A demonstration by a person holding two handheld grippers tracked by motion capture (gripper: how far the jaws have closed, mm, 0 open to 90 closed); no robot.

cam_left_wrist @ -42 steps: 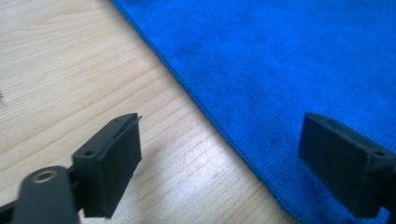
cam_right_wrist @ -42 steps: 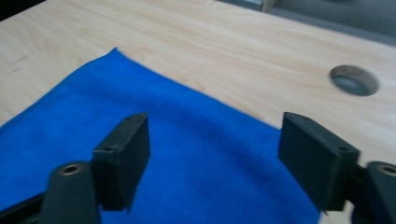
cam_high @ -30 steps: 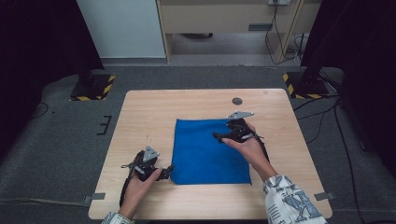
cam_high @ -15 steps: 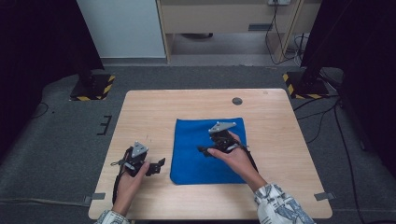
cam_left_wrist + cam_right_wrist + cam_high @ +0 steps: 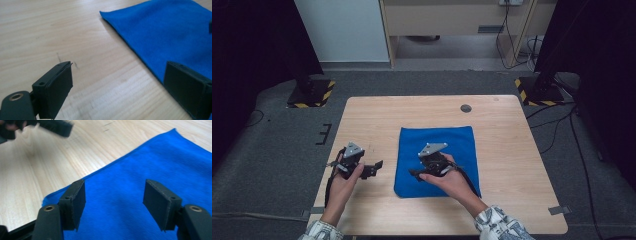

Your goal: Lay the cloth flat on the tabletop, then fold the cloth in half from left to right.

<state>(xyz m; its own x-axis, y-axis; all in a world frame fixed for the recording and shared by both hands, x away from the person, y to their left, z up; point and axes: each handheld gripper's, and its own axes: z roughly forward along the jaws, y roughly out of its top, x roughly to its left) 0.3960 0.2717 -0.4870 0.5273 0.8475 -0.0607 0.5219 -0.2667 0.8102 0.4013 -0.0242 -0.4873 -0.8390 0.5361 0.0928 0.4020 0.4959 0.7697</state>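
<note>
The jaws of the right gripper [image 5: 113, 205] stood apart with nothing between them; they had just been closing, but the pads pressed on no fabric yet. They hung over the blue cloth [image 5: 437, 157], close to its near left corner. The jaws of the left gripper [image 5: 120, 93] were wide and empty too, above the bare wood of the worktop [image 5: 377, 120], just beside the left edge of the cloth.

The cloth lay flat in the middle of the worktop, and its near edge was a little uneven in the high view. The work in hand seemed to be a fold or a lift of this cloth, with one gripper for each near corner.

Several things could go wrong from here. If the right jaws closed while they were too high, they would catch only air, or only a small pinch of the pile, and the corner would slip out at the first pull. If they came down too flat, they could push the fabric forward and make a wrinkle instead of a grip. The left gripper [image 5: 373, 169] was not over the cloth at all; if only the right side was lifted, the cloth would drag and twist on the wood. One black pad already covered the edge in the left gripper view, so that aim was hard to judge.
</note>
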